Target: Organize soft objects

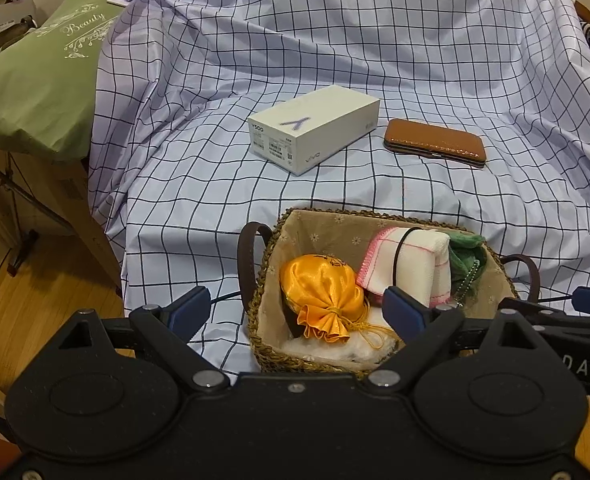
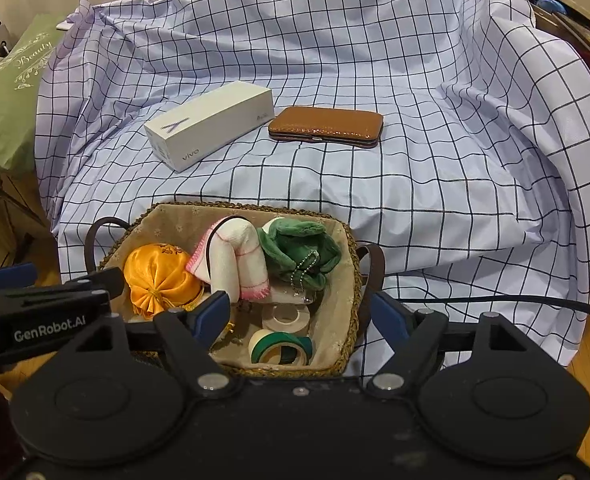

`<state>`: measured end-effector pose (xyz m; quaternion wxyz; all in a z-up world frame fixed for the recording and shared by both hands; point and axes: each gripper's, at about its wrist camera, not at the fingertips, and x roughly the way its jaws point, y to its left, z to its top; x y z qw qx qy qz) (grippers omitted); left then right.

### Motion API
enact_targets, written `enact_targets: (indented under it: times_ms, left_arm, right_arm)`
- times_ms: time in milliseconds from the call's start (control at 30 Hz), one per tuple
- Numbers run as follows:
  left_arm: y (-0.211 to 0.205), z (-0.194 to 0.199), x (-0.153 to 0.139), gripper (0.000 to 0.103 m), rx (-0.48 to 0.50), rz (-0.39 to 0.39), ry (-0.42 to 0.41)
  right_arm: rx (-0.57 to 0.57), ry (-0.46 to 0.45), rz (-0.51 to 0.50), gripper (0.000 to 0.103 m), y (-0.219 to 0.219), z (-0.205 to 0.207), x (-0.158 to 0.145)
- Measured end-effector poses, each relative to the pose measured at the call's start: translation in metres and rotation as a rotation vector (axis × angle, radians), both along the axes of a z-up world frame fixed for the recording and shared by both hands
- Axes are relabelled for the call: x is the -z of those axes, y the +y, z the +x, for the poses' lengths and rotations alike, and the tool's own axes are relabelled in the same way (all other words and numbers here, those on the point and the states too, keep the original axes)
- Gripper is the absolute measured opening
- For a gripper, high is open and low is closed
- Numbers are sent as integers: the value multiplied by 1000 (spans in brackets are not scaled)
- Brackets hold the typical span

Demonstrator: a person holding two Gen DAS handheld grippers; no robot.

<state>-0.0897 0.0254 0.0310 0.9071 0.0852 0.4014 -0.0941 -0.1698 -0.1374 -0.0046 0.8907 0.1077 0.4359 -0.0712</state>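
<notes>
A woven straw basket (image 2: 347, 280) with a beige flowered lining and dark brown strap handles sits at the near edge of a surface draped in a pale lilac cloth with a dark grid pattern (image 2: 415, 160). This basket is the landmark for everything else.

Inside the basket, on its left side, lies a shiny orange satin drawstring pouch (image 1: 322, 286). Beside it, toward the middle, is a rolled white towel with pink stitched edging (image 2: 231, 260), bound by a thin black band. On the right, touching the towel, is a green plush pouch with a silver bead chain (image 2: 299, 252). At the basket's near end lie two rolls of tape, one pale (image 2: 286, 316) and one green-edged (image 2: 281, 348).

Beyond the basket, on the cloth, rest a white rectangular phone box (image 1: 314, 128) and, just to its right, a tan leather case with a metal clasp (image 1: 435, 142). A green printed bag (image 1: 31, 68) sits far to the left.

Both tools hover at the basket's near side. The left gripper (image 1: 295, 312) has its blue-padded jaws spread wide and empty, above the orange pouch. The right gripper (image 2: 301, 316) also has its jaws spread and empty, above the tape rolls.

The soft items appear already gathered in the basket. Risks from here: a closing jaw could snag the bead chain or the pouch's cord and drag things out, and the two tools, close together, could knock each other or tip the basket off the edge.
</notes>
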Motion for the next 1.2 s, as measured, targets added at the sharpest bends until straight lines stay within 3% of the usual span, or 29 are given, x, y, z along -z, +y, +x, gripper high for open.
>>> enact_targets:
  times_ms: [1200]
  left_arm:
    - [-2, 3, 3, 90, 15, -18, 37]
  right_arm:
    - [13, 32, 1, 82, -2, 2, 4]
